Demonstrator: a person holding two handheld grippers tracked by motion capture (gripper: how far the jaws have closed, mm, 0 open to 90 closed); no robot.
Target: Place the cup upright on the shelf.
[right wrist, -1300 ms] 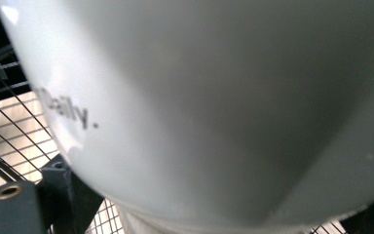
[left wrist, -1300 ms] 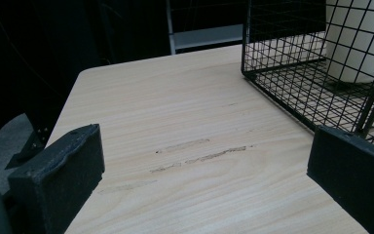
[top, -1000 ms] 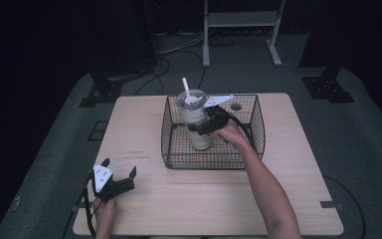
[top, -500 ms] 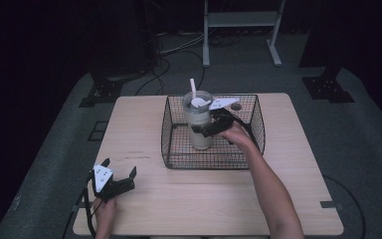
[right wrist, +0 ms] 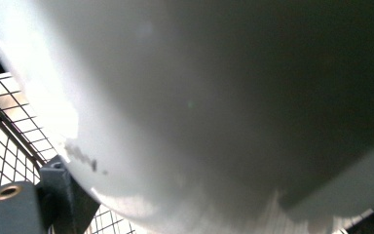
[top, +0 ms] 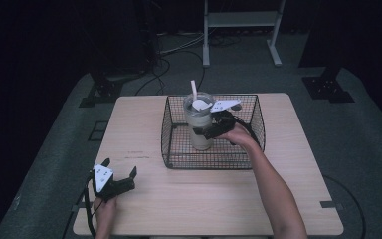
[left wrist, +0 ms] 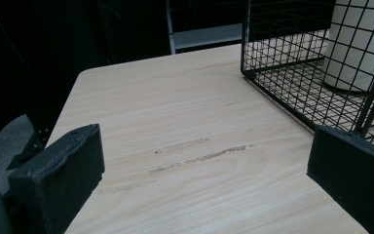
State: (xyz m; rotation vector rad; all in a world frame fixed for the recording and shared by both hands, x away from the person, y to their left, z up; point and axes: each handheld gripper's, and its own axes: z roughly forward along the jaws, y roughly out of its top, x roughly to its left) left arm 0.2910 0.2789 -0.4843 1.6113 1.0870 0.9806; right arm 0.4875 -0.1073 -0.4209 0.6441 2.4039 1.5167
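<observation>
Right gripper (top: 210, 130) has its jaws clamped on the tumbler (top: 199, 124), upright inside the wire basket (top: 179, 158) at frame centre. Left gripper (top: 117, 180), jaws spread and empty, rests lower left, well apart.
</observation>
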